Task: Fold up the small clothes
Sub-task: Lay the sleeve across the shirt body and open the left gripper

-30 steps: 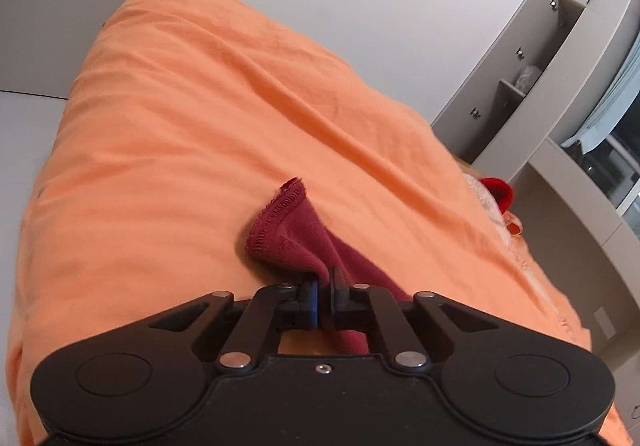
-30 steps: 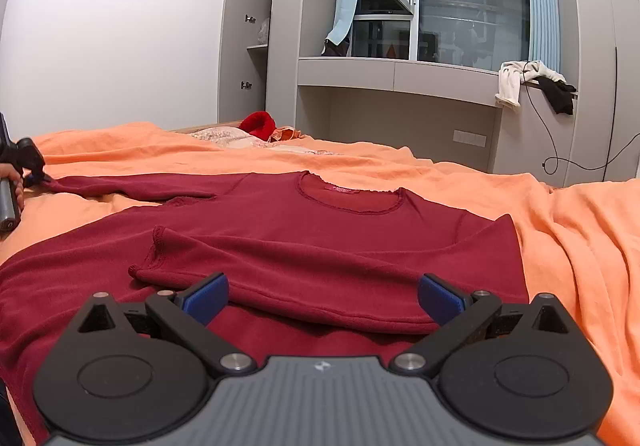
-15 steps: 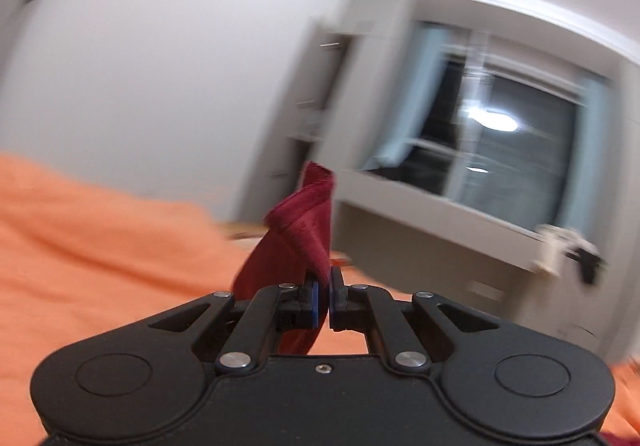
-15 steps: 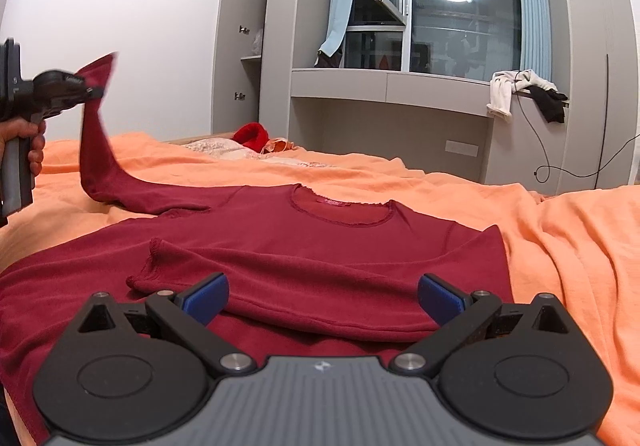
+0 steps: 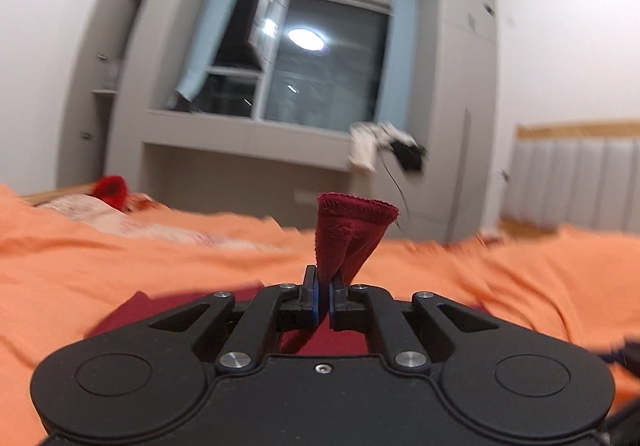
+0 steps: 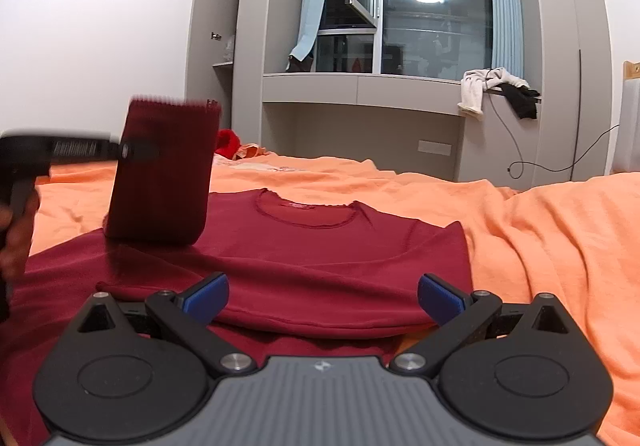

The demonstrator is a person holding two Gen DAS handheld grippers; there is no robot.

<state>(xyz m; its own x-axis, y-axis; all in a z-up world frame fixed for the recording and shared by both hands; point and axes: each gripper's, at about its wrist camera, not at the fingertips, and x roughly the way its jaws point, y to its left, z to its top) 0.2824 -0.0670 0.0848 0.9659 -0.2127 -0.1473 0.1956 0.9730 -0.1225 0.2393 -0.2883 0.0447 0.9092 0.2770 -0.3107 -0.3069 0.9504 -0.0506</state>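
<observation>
We see a dark red knit shirt lying flat on an orange sheet. The knit is soft, w/ a fine rib and small scalloped stitching at the round neck and at the cuff. The sheet is thin cotton, wrinkled in long shallow folds.

The right sleeve is folded across the chest, and its edge makes a straight line just in front of the right gripper. This gripper is spread wide, blue pads apart, nothing between them; it hovers low over the lower part of the shirt, approx. at the middle. We cannot tell if it touches the cloth.

The left gripper is clenched on the left sleeve near the cuff. The cuff stands up above the closed jaws like a small fan. In the right view the sleeve hangs as a blurred flat band from this gripper down to the shirt's left shoulder, above the body of the shirt.

Behind are grey cabinets, a window w/ pale blue curtains, and some clothes on the ledge.
</observation>
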